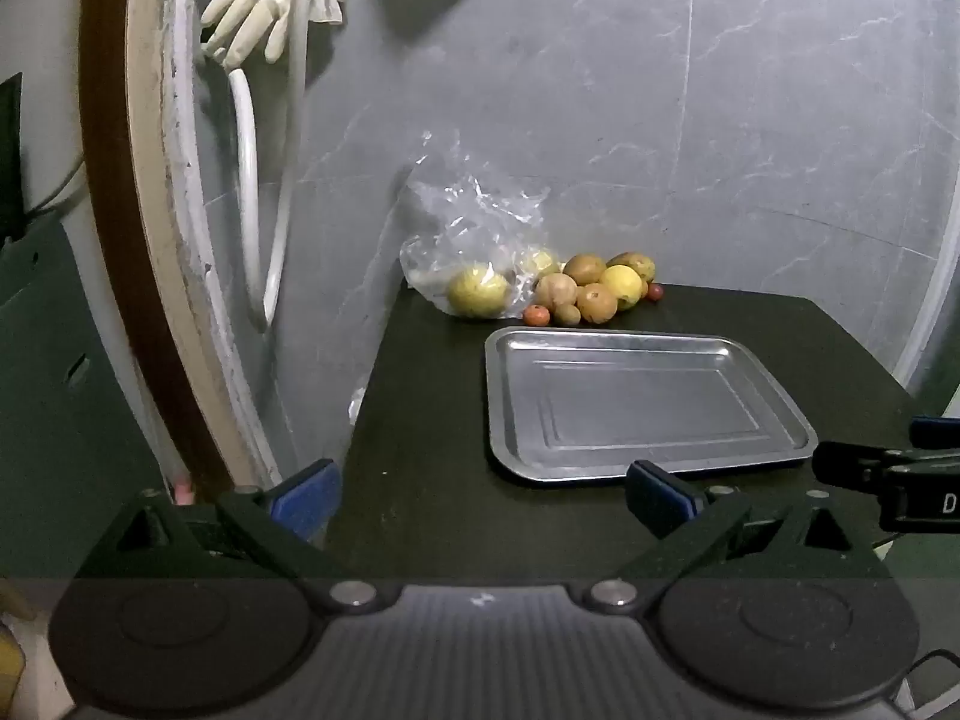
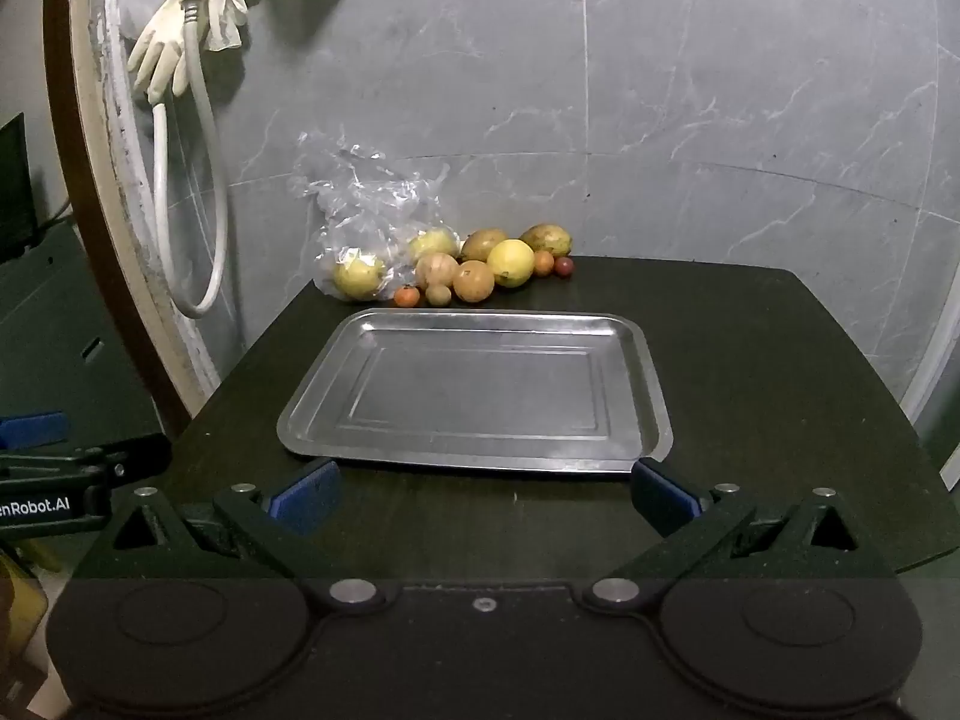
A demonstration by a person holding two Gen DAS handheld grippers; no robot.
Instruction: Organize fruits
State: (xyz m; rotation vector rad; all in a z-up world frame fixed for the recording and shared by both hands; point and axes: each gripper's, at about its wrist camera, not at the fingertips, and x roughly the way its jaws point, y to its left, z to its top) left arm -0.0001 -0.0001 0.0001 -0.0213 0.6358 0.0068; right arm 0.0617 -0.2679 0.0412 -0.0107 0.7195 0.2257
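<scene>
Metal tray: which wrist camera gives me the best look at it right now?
The right wrist view. The metal tray lies centred there, all four rims visible, nothing in it. The left wrist view shows the same tray pushed to the right and skewed, with the left gripper's finger overlapping its near rim.

You have a dark table (image 2: 750,360) filling the middle of the frame, its far edge against the grey wall. A bare metal tray (image 2: 651,372) lies flat at its centre. Behind the tray, toward the upper left, sits a heap of fruit (image 2: 474,281) – yellow, brown and small red pieces – beside a crumpled clear plastic bag (image 2: 360,210) with yellow fruit inside.
</scene>
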